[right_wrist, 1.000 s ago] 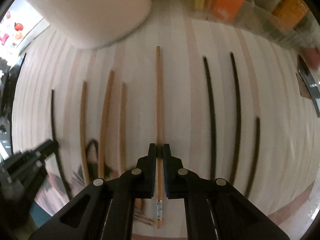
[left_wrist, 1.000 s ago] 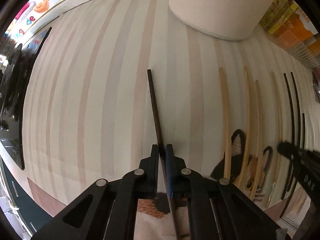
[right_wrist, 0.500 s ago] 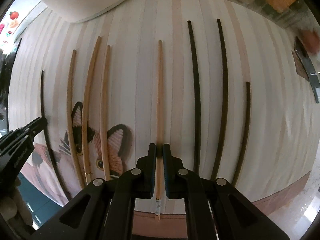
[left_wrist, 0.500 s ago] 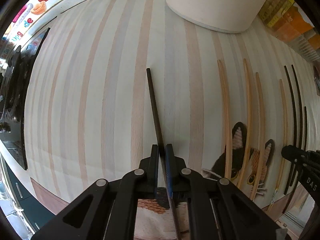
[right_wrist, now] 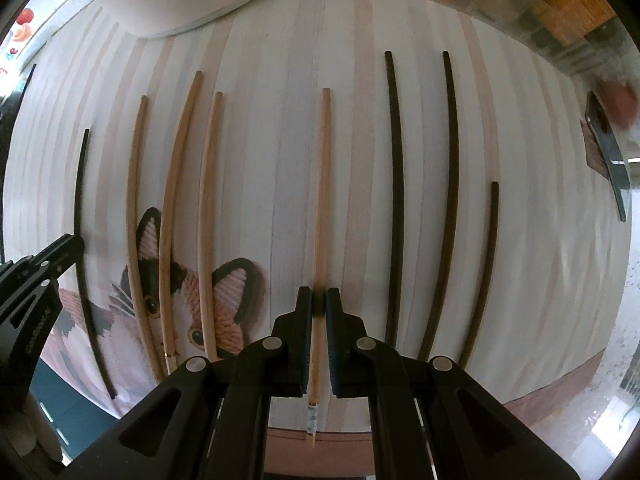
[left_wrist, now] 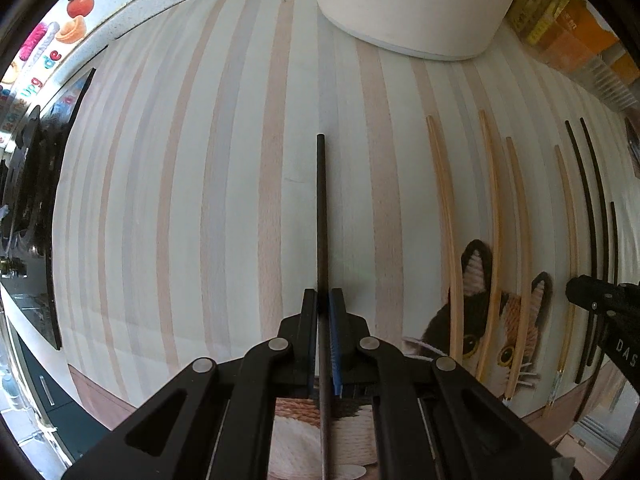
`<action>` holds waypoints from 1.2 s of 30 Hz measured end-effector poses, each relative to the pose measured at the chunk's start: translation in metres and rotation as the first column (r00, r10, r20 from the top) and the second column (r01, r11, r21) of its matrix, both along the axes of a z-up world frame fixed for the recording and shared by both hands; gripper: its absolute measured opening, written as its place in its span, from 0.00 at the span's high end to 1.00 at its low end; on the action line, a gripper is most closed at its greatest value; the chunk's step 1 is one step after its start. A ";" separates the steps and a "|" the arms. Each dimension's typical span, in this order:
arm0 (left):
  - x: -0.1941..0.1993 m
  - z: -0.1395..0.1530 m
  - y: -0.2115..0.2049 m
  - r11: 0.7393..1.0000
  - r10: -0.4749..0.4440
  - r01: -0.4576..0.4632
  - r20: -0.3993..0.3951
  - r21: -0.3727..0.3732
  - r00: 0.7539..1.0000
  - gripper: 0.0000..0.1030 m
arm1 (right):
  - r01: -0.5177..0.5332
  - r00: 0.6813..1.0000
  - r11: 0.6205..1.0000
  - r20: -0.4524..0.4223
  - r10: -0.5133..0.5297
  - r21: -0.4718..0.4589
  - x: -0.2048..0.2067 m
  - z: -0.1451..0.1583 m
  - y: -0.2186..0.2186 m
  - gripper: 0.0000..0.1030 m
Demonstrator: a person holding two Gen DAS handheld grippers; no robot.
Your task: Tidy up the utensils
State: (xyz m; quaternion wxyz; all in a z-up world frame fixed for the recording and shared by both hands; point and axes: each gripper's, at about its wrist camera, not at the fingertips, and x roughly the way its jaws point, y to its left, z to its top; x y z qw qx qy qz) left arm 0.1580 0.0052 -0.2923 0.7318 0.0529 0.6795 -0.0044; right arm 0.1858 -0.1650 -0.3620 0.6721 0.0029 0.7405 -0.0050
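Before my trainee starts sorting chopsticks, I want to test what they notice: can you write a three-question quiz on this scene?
1. True or false: the left tongs grip a black chopstick.
2. What colour is the chopstick in the right tongs? A) black B) wooden tan C) red
3. How many black chopsticks lie to the right of the right tongs, in the right wrist view?

Key: 1 true; 2 B; 3 three.
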 end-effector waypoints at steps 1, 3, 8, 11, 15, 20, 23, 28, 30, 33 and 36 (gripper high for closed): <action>0.000 0.001 0.002 1.000 0.000 0.000 -0.001 -0.001 1.000 0.98 | 0.004 1.000 1.000 -0.004 -0.004 0.000 0.002 0.000 0.000 0.93; 0.001 0.003 0.005 1.000 -0.002 0.002 -0.003 -0.003 1.000 0.98 | 0.012 1.000 1.000 -0.013 -0.012 0.002 0.006 0.002 -0.005 0.93; 0.004 0.004 0.003 1.000 -0.009 0.009 -0.013 -0.002 1.000 0.98 | 0.009 1.000 1.000 -0.023 -0.009 -0.009 0.016 0.007 -0.001 0.92; 0.005 0.003 0.001 1.000 -0.023 0.023 -0.020 0.007 1.000 0.98 | 0.005 1.000 1.000 -0.026 -0.005 -0.019 0.016 0.004 0.002 0.92; 0.005 0.001 -0.001 0.999 -0.035 0.036 -0.021 0.016 0.999 0.98 | -0.011 0.998 0.999 -0.060 0.008 -0.042 0.014 -0.001 0.003 0.92; 0.001 0.002 0.002 1.000 -0.019 0.019 -0.012 0.006 1.000 0.97 | -0.005 0.999 0.999 -0.052 0.003 -0.040 0.011 -0.003 0.004 0.92; -0.005 0.010 0.005 1.000 -0.021 0.021 0.011 0.002 1.000 0.97 | 0.025 1.000 1.000 -0.016 -0.025 -0.014 0.005 -0.004 -0.002 0.93; -0.013 0.027 0.007 1.000 -0.022 0.023 0.051 -0.020 0.998 0.97 | 0.078 0.996 0.996 0.038 -0.080 0.051 -0.002 0.007 -0.010 0.93; -0.016 0.036 0.008 0.999 -0.022 0.025 0.070 -0.031 0.997 0.97 | 0.079 0.994 0.994 0.068 -0.084 0.072 -0.005 0.016 -0.011 0.93; -0.020 0.053 0.009 0.998 -0.022 0.028 0.102 -0.051 0.995 0.97 | 0.069 0.991 0.994 0.109 -0.078 0.087 -0.007 0.031 -0.011 0.93; -0.019 0.075 0.010 0.997 -0.016 0.027 0.147 -0.071 0.989 0.97 | 0.069 0.985 0.992 0.149 -0.083 0.102 -0.008 0.047 -0.012 0.93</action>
